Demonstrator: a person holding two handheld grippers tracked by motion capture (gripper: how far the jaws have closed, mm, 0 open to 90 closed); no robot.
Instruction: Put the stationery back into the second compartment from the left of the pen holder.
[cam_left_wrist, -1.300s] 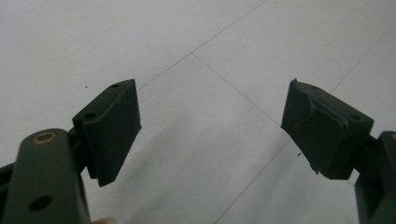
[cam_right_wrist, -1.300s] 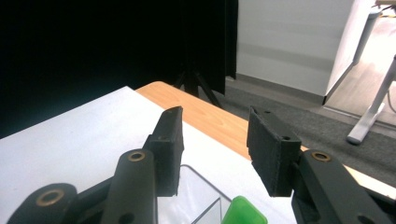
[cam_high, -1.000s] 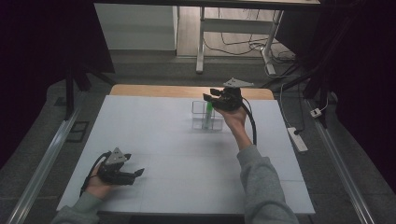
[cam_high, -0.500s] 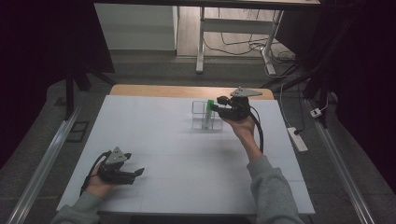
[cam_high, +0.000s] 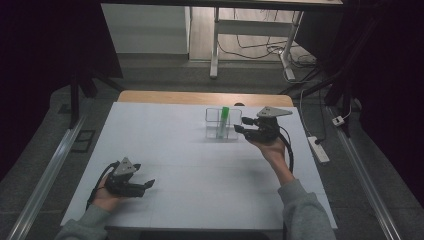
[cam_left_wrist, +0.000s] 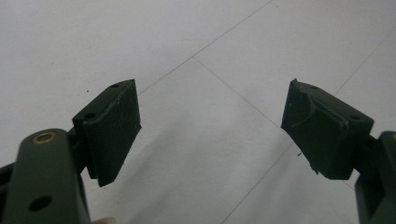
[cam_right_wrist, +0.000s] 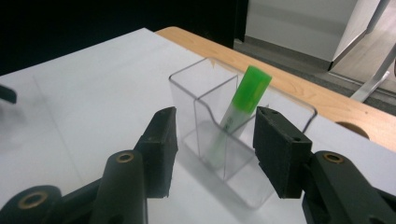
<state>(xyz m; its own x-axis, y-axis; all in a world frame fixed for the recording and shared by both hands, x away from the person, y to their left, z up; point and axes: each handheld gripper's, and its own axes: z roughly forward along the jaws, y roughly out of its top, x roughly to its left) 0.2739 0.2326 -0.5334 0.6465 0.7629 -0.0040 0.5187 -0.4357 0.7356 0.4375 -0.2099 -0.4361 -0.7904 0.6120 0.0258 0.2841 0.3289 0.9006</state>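
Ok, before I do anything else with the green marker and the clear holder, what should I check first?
1. Green marker seated in the clear holder: ok, it leans inside a compartment, cap up.
2. Right tongs empty: ok, jaws open, short of the holder.
3. Left tongs empty: ok, jaws wide apart above bare white table.
4. Holder upright: ok.
5. Marker bottom resting on the holder floor: cannot tell, blurred through the plastic.
6. Holder away from the table's far edge: ok in the high view.
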